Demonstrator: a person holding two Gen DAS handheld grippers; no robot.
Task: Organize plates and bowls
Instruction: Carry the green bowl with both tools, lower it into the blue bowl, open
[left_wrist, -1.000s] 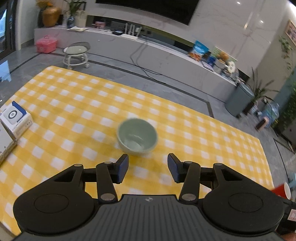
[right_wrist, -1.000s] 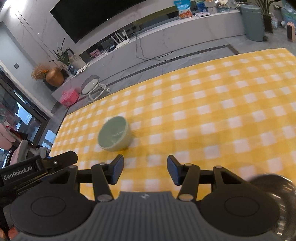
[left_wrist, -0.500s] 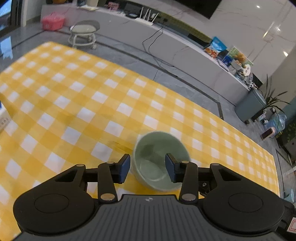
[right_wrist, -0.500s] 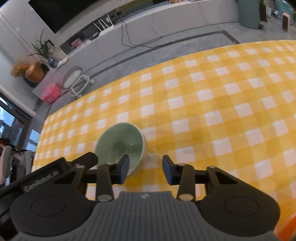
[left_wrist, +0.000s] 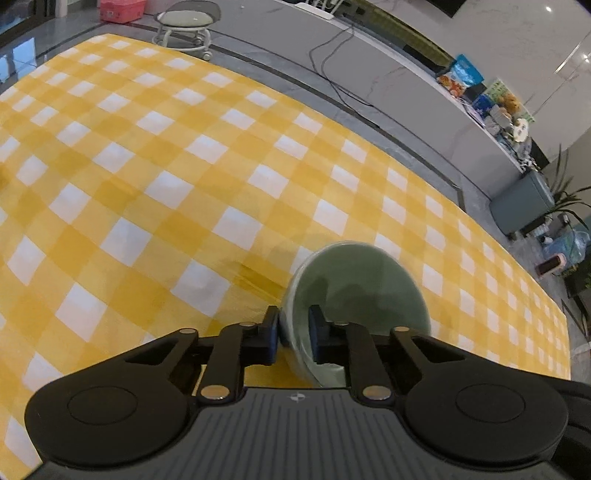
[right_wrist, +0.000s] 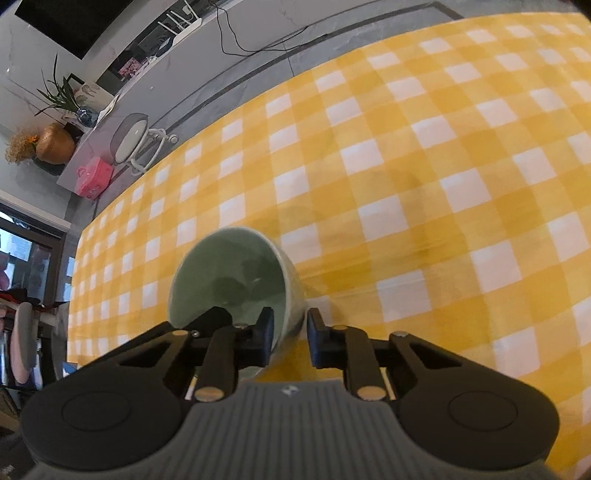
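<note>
Between the fingers of both tools: green bowl (left_wrist: 354, 299) on the checked cloth (left_wrist: 147, 184). Left gripper (left_wrist: 293, 334) is clamped on its left wall, right gripper (right_wrist: 290, 334) straddles the right wall. Rim sits equally near both; a lift looks two-handed.

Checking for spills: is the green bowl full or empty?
Empty. The green bowl shows only bare glazed interior, seen in both wrist views.

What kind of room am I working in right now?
Most likely a home living room. A long low media bench runs along the wall with snack bags on it, a dark TV screen hangs above, and a potted plant stands at one end. The work surface is a yellow checked tablecloth.
</note>
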